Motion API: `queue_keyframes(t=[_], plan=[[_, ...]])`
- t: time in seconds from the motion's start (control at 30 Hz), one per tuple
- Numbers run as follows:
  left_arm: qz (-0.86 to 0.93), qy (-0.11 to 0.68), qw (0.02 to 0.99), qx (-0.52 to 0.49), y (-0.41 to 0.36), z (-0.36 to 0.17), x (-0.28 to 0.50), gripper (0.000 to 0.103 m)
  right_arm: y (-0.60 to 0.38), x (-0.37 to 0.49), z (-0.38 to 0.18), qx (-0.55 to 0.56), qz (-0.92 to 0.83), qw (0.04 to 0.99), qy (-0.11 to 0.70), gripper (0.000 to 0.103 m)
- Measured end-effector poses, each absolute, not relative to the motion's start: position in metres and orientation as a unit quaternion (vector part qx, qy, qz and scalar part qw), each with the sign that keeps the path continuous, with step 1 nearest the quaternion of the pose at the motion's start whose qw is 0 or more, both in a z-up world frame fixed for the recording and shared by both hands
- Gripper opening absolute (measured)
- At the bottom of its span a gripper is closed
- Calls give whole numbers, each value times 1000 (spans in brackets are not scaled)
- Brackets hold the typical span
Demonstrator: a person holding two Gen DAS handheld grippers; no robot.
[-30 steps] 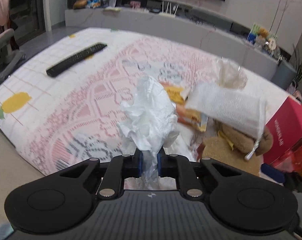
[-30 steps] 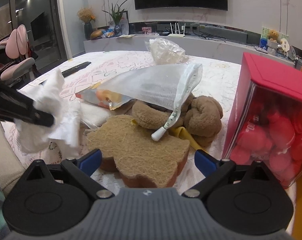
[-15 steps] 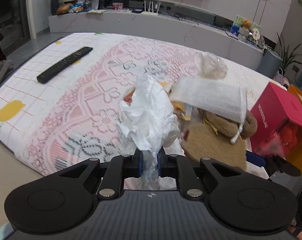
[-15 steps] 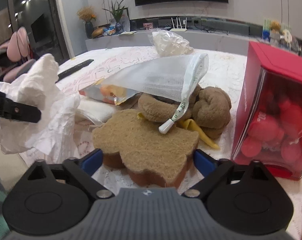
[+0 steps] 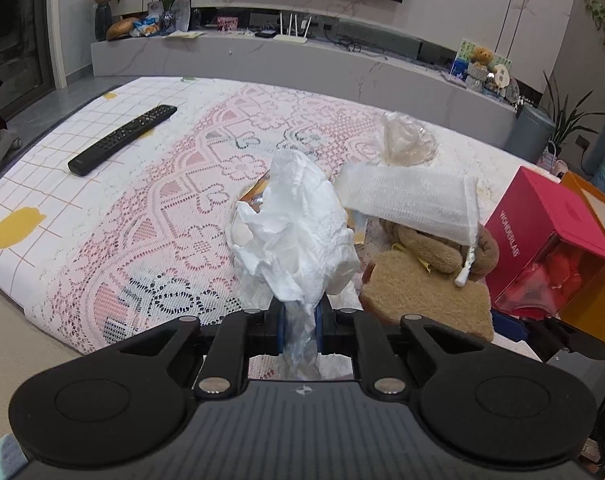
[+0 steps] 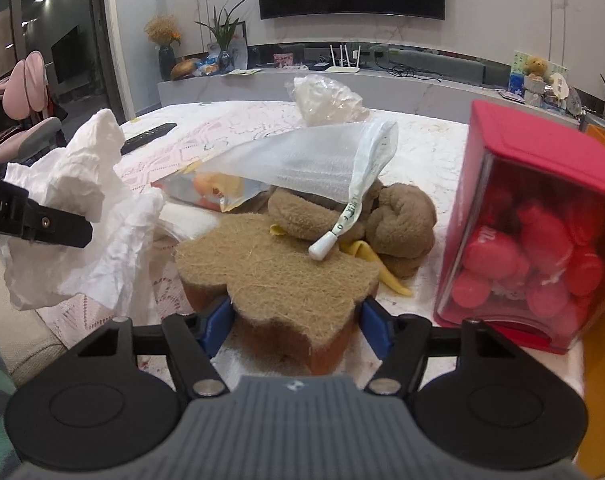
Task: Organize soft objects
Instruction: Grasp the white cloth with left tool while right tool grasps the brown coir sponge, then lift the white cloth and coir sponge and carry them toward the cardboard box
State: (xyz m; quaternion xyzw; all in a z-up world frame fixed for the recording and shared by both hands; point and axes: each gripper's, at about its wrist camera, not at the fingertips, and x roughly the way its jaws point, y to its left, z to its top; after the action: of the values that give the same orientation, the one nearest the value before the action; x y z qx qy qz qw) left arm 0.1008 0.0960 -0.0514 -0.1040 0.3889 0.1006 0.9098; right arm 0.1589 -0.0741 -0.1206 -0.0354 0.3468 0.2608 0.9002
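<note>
My left gripper (image 5: 299, 312) is shut on a crumpled white tissue (image 5: 298, 232), which it holds above the lace tablecloth (image 5: 150, 216). In the right wrist view the same tissue (image 6: 90, 208) hangs at the left from a left finger (image 6: 42, 224). A sponge (image 6: 278, 272) with a brown fibre top and an orange body lies between the blue pads of my right gripper (image 6: 296, 320). The jaws are closing, and the pads stand right at the sponge's sides without visibly squeezing it. Behind it lie a brown plush toy (image 6: 398, 220) and a white mesh bag (image 6: 310, 160).
A red box (image 6: 542, 220) of red balls stands close on the right, with an orange object (image 6: 602, 320) beyond it. A snack packet (image 6: 214, 188), a yellow cloth (image 6: 382, 272) and a clear plastic bag (image 6: 326, 102) crowd the pile. A black remote (image 5: 122, 140) lies far left.
My right gripper's jaws have narrowed from wide apart to the sponge's flanks. The left gripper keeps its hold on the tissue and has turned slightly.
</note>
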Motion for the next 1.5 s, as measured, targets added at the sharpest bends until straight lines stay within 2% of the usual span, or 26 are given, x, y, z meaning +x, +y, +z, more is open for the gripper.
queue_keyframes(t=[0.5, 0.7, 0.87, 1.17, 1.3, 1.37, 1.5], plan=[[65, 324, 940, -87, 74, 2, 69, 15, -105, 116, -66, -12, 248, 912, 327, 66], [-13, 319, 942, -106, 60, 10, 67, 15, -125, 101, -52, -14, 220, 921, 322, 66], [-68, 342, 931, -112, 48, -7, 92, 15, -141, 96, -54, -21, 194, 926, 325, 66], [-23, 449, 893, 31, 33, -83, 132, 15, -160, 105, -84, -15, 149, 918, 368, 66], [-29, 479, 875, 61, 28, -102, 137, 16, -157, 109, -90, -18, 153, 916, 371, 66], [-41, 492, 867, 68, 24, -108, 139, 17, -155, 112, -92, -19, 164, 911, 377, 66], [-45, 495, 866, 62, 24, -110, 139, 28, -151, 114, -99, -30, 171, 904, 391, 66]])
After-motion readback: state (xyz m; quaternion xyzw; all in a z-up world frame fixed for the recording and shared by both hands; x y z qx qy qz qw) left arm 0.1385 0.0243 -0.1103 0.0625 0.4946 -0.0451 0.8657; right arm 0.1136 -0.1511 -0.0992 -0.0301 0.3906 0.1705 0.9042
